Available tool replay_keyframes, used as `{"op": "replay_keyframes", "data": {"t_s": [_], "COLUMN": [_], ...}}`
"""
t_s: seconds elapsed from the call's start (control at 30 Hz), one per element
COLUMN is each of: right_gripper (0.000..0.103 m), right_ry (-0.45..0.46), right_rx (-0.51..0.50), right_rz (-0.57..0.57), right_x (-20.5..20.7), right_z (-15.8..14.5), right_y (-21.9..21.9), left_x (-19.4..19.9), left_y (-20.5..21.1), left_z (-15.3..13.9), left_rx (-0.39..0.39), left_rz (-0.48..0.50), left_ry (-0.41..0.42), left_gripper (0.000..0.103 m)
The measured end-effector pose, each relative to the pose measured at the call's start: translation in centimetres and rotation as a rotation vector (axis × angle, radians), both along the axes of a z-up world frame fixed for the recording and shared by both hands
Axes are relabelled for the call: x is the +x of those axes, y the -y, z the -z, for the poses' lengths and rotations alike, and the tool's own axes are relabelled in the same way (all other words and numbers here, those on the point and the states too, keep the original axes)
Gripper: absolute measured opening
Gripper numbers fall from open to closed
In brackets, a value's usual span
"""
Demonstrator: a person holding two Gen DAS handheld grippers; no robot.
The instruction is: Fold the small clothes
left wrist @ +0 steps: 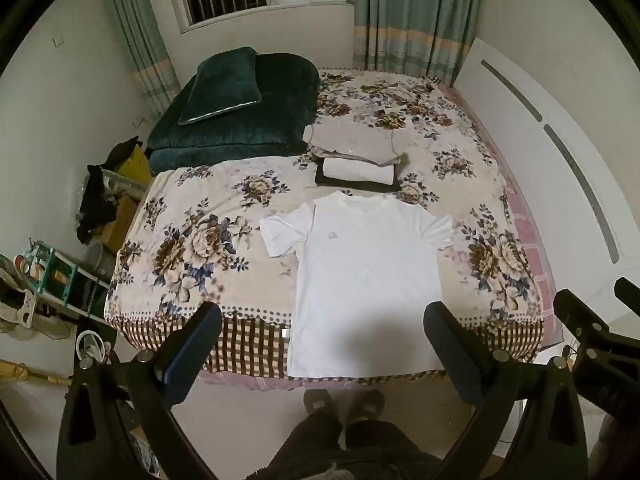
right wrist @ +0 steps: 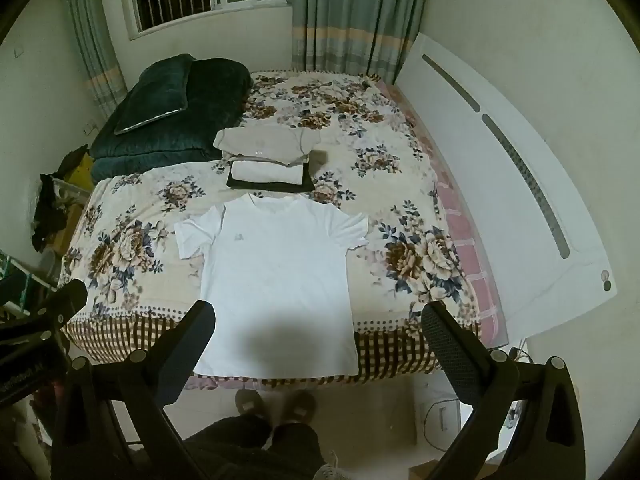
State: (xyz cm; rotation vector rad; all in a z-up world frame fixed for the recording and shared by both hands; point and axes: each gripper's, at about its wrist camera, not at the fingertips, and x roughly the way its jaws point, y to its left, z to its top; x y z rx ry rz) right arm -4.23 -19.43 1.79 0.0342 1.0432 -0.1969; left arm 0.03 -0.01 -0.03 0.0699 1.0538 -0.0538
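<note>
A white T-shirt lies spread flat, front up, on the floral bedspread, its hem at the near edge of the bed. My left gripper hangs open high above the hem with nothing between its fingers. My right gripper is likewise open and empty, held above the shirt's lower right. Behind the collar sits a stack of folded clothes: beige on top, white, then a dark piece.
A dark green quilt with a pillow fills the bed's far left. A white headboard runs along the right. The person's feet in slippers stand at the bed's foot. Clutter and boxes crowd the left floor.
</note>
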Motion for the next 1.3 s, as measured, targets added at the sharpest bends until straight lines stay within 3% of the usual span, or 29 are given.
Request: {"op": "replay_keyframes", "data": {"t_s": [1.3], "right_gripper": [0.103], "right_ry": [0.032], "right_rx": [-0.011], "right_rz": [-0.003], "right_x": [0.2], "right_z": [-1.4], "right_y": [-0.3], "left_x": [0.8], "left_y": [0.6], "left_z": [-1.6], "left_rx": [-0.025], "left_rz": [-0.001], "left_ry": [0.026], "left_gripper": [0.103]}}
